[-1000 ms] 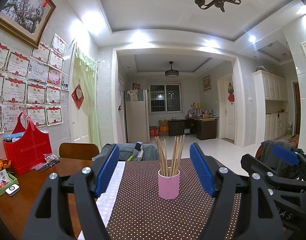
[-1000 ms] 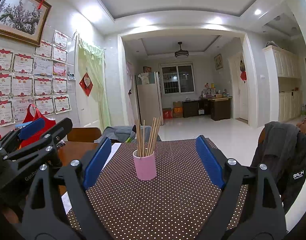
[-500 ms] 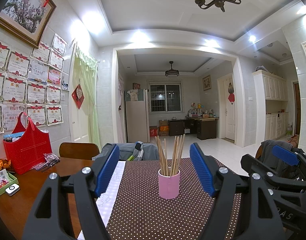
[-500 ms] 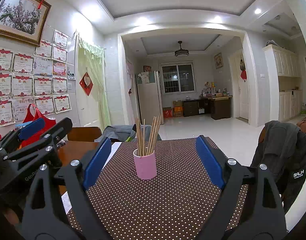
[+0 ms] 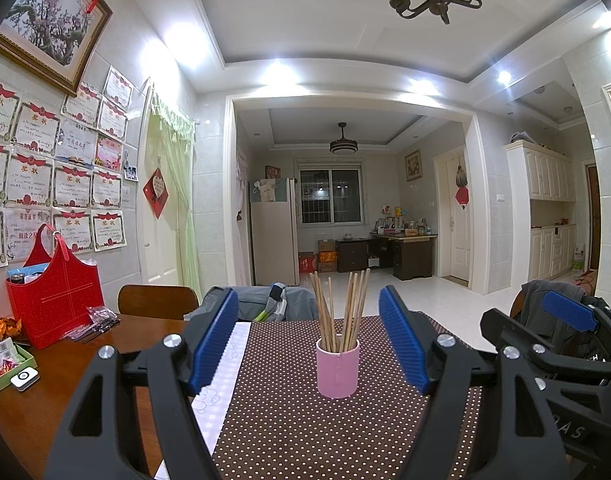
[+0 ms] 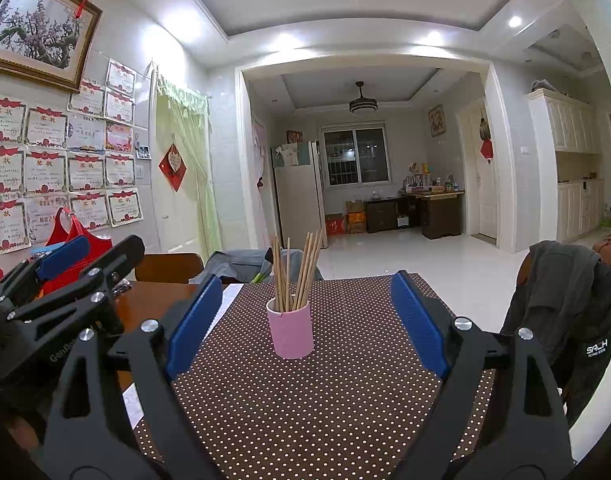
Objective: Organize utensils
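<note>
A pink cup (image 5: 337,368) (image 6: 290,332) stands upright on a brown dotted tablecloth (image 5: 305,432) (image 6: 325,392), holding several wooden chopsticks (image 5: 341,308) (image 6: 297,276). My left gripper (image 5: 309,340) is open, level, with the cup ahead between its blue pads and nothing gripped. My right gripper (image 6: 301,320) is also open and empty, the cup ahead of it slightly left of centre. Each gripper shows at the edge of the other's view.
A red bag (image 5: 53,292), small packets and a green tray (image 5: 9,368) sit on the wooden table at the left. Chairs stand at the far side (image 5: 157,300), one on the right draped with a dark jacket (image 6: 565,312). White paper (image 5: 225,364) lies beside the cloth.
</note>
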`<state>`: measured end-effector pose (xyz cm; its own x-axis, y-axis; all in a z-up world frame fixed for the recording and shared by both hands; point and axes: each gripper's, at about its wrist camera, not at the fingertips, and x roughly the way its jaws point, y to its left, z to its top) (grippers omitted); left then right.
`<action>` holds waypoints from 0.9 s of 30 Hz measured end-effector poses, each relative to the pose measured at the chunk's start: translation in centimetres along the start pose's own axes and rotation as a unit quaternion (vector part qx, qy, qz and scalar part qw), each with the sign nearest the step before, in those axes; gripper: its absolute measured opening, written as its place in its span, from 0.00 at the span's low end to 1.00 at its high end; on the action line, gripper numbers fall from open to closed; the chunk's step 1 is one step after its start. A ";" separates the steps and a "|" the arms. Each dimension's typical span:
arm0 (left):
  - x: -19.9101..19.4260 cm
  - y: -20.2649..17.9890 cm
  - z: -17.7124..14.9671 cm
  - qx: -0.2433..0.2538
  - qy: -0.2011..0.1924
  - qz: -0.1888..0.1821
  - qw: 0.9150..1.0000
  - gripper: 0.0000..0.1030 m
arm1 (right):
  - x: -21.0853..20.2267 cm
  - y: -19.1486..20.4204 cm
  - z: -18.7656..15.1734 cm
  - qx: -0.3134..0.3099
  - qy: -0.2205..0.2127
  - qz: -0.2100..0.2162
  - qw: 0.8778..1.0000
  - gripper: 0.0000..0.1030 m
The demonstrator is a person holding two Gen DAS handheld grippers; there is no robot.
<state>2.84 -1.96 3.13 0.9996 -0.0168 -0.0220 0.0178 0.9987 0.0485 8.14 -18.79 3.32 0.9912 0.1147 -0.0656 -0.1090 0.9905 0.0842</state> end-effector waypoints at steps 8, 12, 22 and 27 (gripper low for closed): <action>0.1 0.1 -0.4 0.000 -0.001 0.001 1.000 0.70 | 0.0 0.1 0.0 0.002 0.000 0.001 1.000 0.83; 0.1 0.1 -0.5 0.001 -0.002 0.001 1.000 0.70 | 0.0 0.1 0.0 0.003 0.001 0.001 1.000 0.83; 0.3 0.2 -0.5 0.001 -0.001 0.001 1.000 0.70 | 0.1 0.1 0.1 0.003 0.001 0.001 1.000 0.83; 0.3 0.2 -0.5 0.001 -0.001 0.002 1.000 0.70 | -0.3 0.7 -0.2 0.005 0.004 0.004 1.000 0.83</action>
<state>3.15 -1.73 2.65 0.9997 -0.0132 -0.0201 0.0142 0.9986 0.0505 7.79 -18.11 3.22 0.9898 0.1228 -0.0720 -0.1157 0.9887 0.0951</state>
